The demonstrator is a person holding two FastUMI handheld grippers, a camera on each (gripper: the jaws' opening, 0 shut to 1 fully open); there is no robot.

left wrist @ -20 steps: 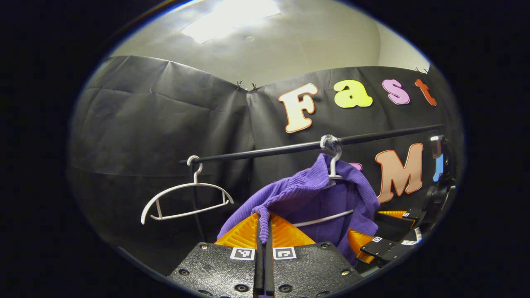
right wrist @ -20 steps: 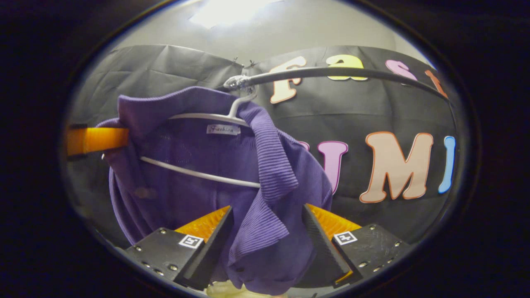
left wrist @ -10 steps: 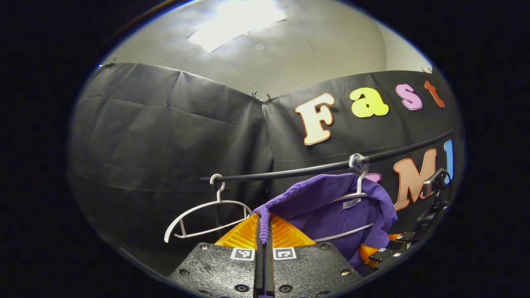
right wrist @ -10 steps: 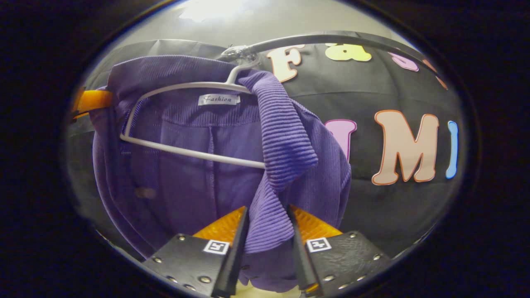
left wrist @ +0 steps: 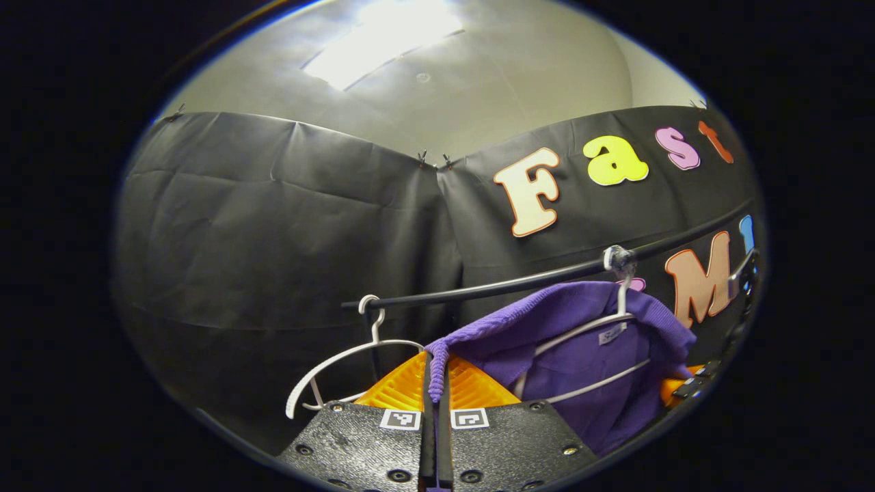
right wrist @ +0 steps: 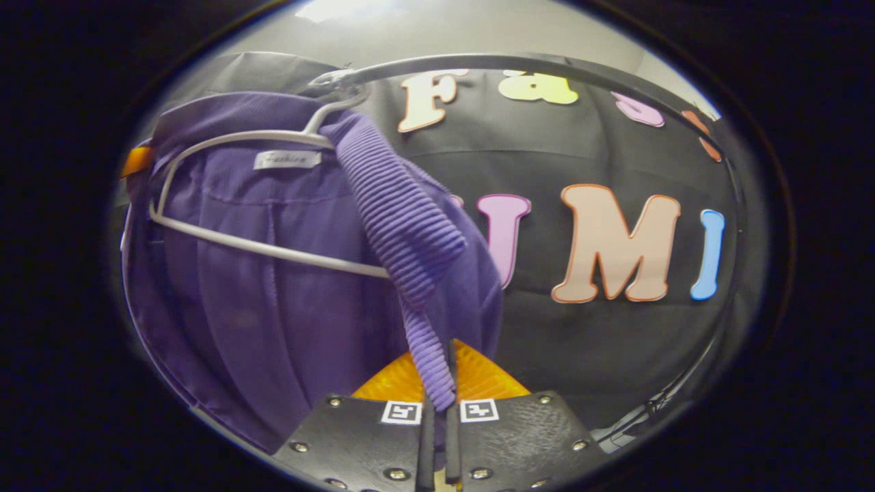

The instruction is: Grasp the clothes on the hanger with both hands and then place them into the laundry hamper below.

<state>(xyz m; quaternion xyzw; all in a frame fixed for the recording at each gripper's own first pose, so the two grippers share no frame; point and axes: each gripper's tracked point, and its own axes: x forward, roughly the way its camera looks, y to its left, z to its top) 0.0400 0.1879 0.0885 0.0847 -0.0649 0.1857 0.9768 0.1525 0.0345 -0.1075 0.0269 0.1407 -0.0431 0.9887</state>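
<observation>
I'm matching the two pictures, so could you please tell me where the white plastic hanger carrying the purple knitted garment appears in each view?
Left gripper view: lower right, white plastic hanger inside the purple knitted garment.
Right gripper view: upper left.
Shared landmark: the black clothes rail it hooks over.
</observation>
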